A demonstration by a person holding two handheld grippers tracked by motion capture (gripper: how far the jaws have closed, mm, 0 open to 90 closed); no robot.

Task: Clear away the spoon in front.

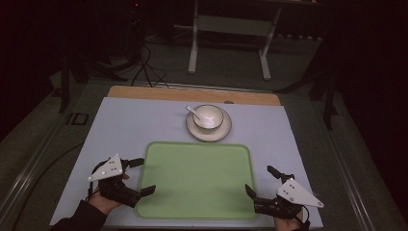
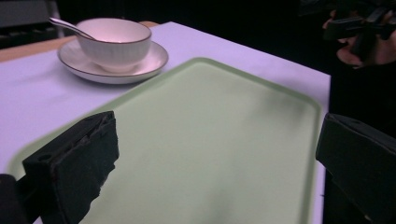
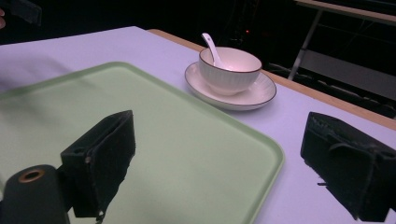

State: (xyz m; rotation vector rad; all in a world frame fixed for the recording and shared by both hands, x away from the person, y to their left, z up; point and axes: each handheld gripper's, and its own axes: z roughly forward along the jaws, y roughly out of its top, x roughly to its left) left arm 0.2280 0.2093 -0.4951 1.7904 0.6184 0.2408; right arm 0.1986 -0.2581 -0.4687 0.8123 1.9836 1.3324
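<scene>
Both tools, left tool (image 1: pixel 142 176) and right tool (image 1: pixel 262 181), gape wide, holding nothing, flanking the green tray (image 1: pixel 195 180) (stiff, light, probably slick): pinch its raised side rims.

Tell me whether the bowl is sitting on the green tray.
No, the bowl sits on a saucer on the table beyond the tray, which holds nothing.

Tray (image 1: pixel 197 180): pale green, rounded corners, low rim, empty, lying flat on the bench between my two sets of open jaws.
Left edge: at my left jaws.
Right edge: at my right jaws.
</scene>
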